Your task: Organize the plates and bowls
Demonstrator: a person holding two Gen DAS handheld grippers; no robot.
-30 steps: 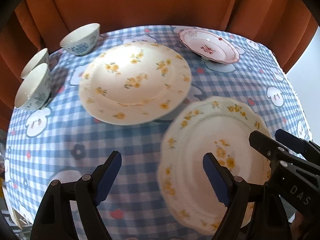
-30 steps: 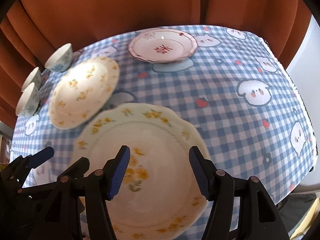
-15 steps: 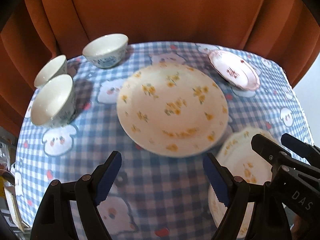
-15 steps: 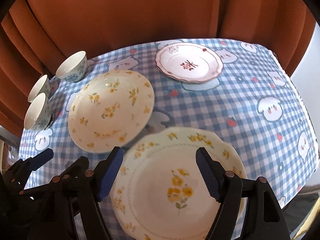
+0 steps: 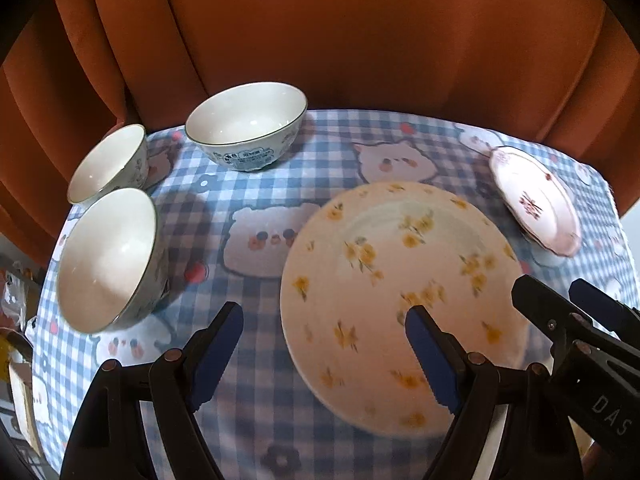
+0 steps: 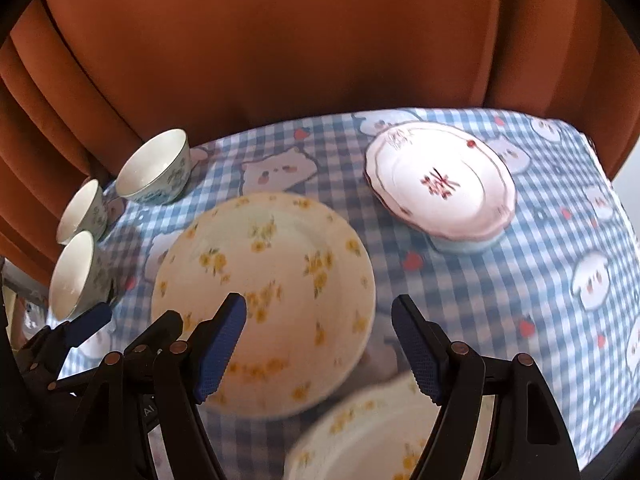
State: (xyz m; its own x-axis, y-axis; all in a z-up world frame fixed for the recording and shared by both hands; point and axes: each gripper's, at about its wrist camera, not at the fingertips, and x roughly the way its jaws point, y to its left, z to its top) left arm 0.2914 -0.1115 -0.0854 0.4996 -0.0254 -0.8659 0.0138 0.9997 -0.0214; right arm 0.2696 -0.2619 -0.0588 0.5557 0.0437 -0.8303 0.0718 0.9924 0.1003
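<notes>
Over the worktop (image 6: 520, 280) with its blue-and-white checked, cartoon-printed cloth, both my grippers hang empty. Left gripper (image 5: 324, 344): fingers wide, nothing between them. Right gripper (image 6: 320, 340): its fingers have just been opening, now wide, no dish held.

Dishes:
- round cream ceramic plate with yellow flowers (image 6: 264, 292), centre, flat on the cloth
- scalloped cream plate with yellow flowers (image 6: 360, 440), near edge, below my right fingers
- white scalloped plate with red motif (image 6: 440, 184), far right
- three white porcelain bowls with blue print, far left: (image 5: 246, 128), (image 5: 108, 160), (image 5: 106, 260)

My read: between picks, choosing the next dish. The next move probably calls for closing on a plate rim, since flat plates offer little else.

Writing: "DAS" on the right gripper's body in the left view. Label on the nearest-back bowl is unreadable.
</notes>
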